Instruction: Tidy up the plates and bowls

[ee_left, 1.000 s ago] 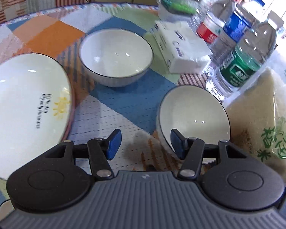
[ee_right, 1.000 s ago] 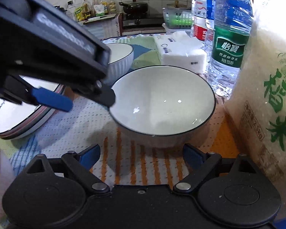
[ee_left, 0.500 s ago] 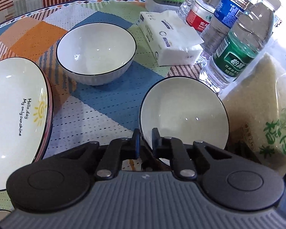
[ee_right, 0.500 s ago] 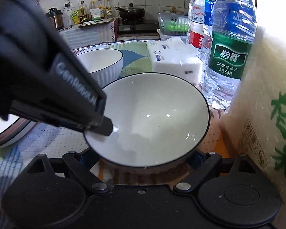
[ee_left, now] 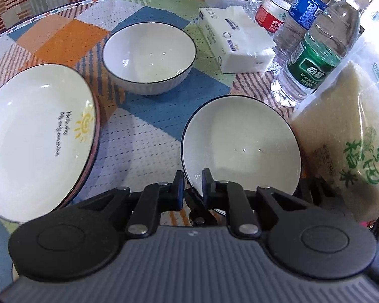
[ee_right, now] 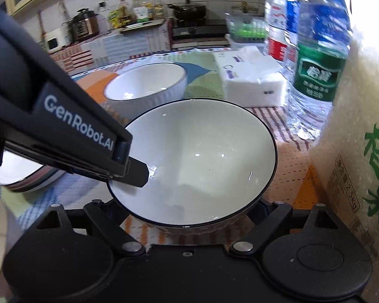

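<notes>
You are angling the left gripper (ee_left: 193, 185) steeply down over the patchwork tablecloth (ee_left: 149, 131), its black fingers (ee_left: 207, 179) pinching the near rim of a glossy white bowl (ee_left: 242, 144) edged in a thin dark line; one finger is sitting inside, one outside. The jaws are standing almost shut on that rim. You are holding the right gripper (ee_right: 189, 209) lower and flatter, its jaws spread wide beneath the same bowl's ribbed wall; contact cannot be told. The held bowl is sitting at right, just beside a rice bag (ee_left: 346, 139). A second ribbed bowl (ee_left: 149, 55) is resting farther off, a shallow sun-printed plate (ee_left: 38, 136) at left.
</notes>
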Action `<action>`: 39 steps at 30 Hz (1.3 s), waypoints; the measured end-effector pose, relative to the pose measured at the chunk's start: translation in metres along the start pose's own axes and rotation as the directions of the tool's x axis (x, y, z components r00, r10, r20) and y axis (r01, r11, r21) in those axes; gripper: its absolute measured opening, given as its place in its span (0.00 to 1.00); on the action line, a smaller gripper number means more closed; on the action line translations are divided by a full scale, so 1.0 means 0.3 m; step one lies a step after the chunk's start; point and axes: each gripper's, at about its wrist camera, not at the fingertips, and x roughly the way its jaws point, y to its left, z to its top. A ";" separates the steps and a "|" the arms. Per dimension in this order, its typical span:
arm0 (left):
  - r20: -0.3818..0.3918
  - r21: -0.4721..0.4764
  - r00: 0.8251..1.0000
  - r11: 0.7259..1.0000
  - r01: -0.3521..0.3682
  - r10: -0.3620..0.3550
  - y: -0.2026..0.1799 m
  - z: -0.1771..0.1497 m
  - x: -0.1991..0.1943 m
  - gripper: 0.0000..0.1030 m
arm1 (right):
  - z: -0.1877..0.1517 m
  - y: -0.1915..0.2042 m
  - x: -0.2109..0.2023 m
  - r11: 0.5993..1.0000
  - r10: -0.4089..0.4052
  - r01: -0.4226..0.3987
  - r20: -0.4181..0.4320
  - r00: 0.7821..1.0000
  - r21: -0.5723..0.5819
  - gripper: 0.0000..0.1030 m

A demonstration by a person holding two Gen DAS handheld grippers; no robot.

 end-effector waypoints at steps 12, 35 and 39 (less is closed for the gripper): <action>0.012 0.090 1.000 0.996 0.010 -0.011 -0.005 -0.081 -0.235 0.15 | -0.006 0.087 -0.195 0.993 0.058 -0.053 0.044 0.997 -0.110 0.91; 0.052 0.047 0.998 0.998 0.028 -0.031 0.147 -0.242 -0.620 0.15 | 0.016 0.309 -0.515 0.932 0.182 -0.157 0.049 0.982 -0.325 0.89; 0.044 0.037 0.999 0.999 0.011 -0.013 0.184 -0.273 -0.649 0.16 | 0.018 0.346 -0.536 0.917 0.237 -0.217 0.020 0.971 -0.336 0.89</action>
